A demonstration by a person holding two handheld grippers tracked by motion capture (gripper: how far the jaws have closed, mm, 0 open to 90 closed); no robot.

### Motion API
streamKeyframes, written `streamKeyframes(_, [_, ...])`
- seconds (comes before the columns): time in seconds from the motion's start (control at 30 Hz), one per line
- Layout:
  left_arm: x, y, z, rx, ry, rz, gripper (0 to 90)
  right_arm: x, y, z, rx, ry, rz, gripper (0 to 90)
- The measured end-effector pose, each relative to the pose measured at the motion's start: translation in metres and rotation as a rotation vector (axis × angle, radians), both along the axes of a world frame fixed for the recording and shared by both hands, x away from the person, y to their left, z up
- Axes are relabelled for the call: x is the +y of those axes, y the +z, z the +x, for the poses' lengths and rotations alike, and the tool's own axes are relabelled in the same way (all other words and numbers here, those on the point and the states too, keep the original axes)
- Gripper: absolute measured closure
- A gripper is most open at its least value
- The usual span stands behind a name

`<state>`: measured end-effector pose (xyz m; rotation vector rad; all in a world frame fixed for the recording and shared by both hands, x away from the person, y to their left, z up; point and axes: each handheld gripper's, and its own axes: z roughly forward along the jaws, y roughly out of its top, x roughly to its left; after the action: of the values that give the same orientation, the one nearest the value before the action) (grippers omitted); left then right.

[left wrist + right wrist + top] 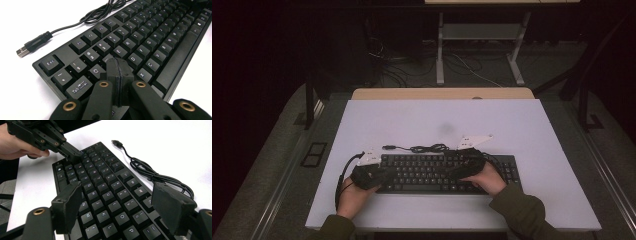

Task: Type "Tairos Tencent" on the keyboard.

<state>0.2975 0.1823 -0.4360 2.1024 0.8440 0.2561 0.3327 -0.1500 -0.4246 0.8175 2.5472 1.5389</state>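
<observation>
The flat black full-size keyboard [447, 173] lies near the front edge of the white rectangular worktop [532, 125], square to the person, which puts every key in reach of both hands. The left gripper [117, 65] is fully closed with nothing between its jaws; the joined tips form a single blunt point resting on or just above the keys below Q and W, a posture suited to pressing one key. The right gripper [117, 202] hovers over the right-hand letter keys with its jaws spread wide and holding nothing, probably waiting. The keyboard's thin black cable [427, 148] lies loosely bundled behind it, the USB plug [23, 51] unconnected on the worktop. The left gripper view makes key legends readable; the right gripper view shows the left hand [15, 143] and the tips' landing point; the high view gives the overall layout.
</observation>
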Motion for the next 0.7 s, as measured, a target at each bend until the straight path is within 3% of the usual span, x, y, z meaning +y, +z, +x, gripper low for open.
streamKeyframes(0.33, [0.0009, -0.0022, 0.0011, 0.014, -0.008, 0.009, 89.1, 0.0002, -0.0002, 0.0001, -0.001, -0.001, -0.002, 24.1])
streamKeyframes(0.7, [0.0001, 0.0002, 0.0006, 0.004, -0.003, 0.000, 89.0, -0.0002, 0.0002, 0.0004, -0.004, -0.002, -0.001, 24.1])
